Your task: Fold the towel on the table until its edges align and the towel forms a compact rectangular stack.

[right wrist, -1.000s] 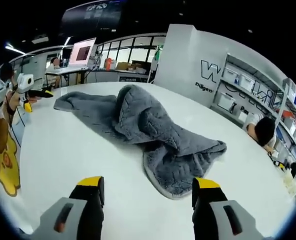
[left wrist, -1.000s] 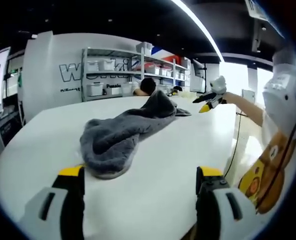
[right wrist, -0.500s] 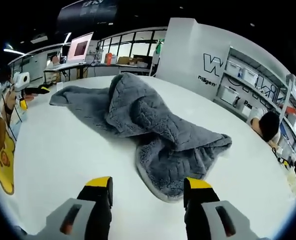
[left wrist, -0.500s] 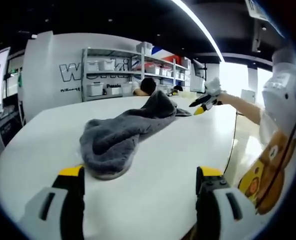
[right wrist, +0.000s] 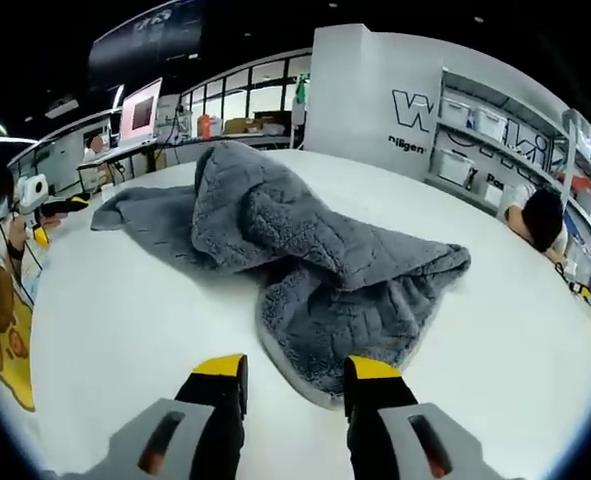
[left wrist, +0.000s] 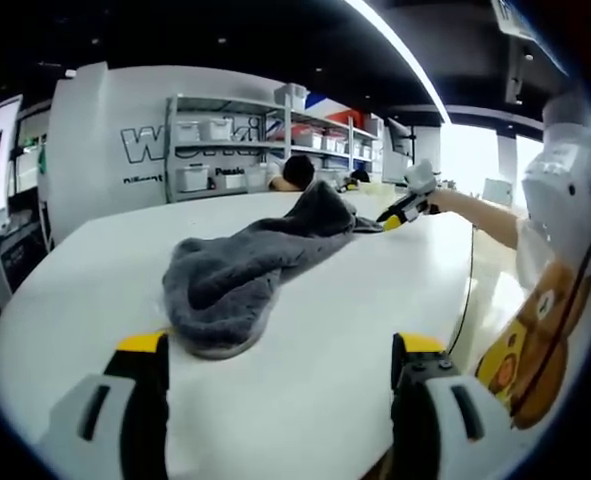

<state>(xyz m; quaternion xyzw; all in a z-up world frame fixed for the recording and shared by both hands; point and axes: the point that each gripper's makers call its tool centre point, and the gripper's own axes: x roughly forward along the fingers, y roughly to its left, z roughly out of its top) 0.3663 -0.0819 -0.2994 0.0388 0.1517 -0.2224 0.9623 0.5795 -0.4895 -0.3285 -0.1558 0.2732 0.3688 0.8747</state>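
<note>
A crumpled grey towel (left wrist: 237, 272) lies lengthwise across the white table (left wrist: 375, 300). My left gripper (left wrist: 280, 345) stands open a little short of the towel's near rounded end, with nothing between its jaws. The right gripper (left wrist: 403, 207) reaches the towel's far end from the right. In the right gripper view the towel (right wrist: 315, 255) bunches up close in front. My right gripper (right wrist: 297, 370) is open, its jaws set fairly close together on either side of the towel's near edge. The left gripper (right wrist: 47, 205) sits small at the far left past the towel's other end.
Shelving with white bins (left wrist: 215, 150) lines the wall behind the table (right wrist: 125, 310). A person (right wrist: 540, 215) rests head-down at the table's far side. A monitor (right wrist: 140, 112) and desks stand farther back. A bear-print sleeve (left wrist: 520, 350) hangs by the right table edge.
My right gripper has moved forward and down to the towel's near edge, and its jaws have come closer together. The left gripper has stayed put.
</note>
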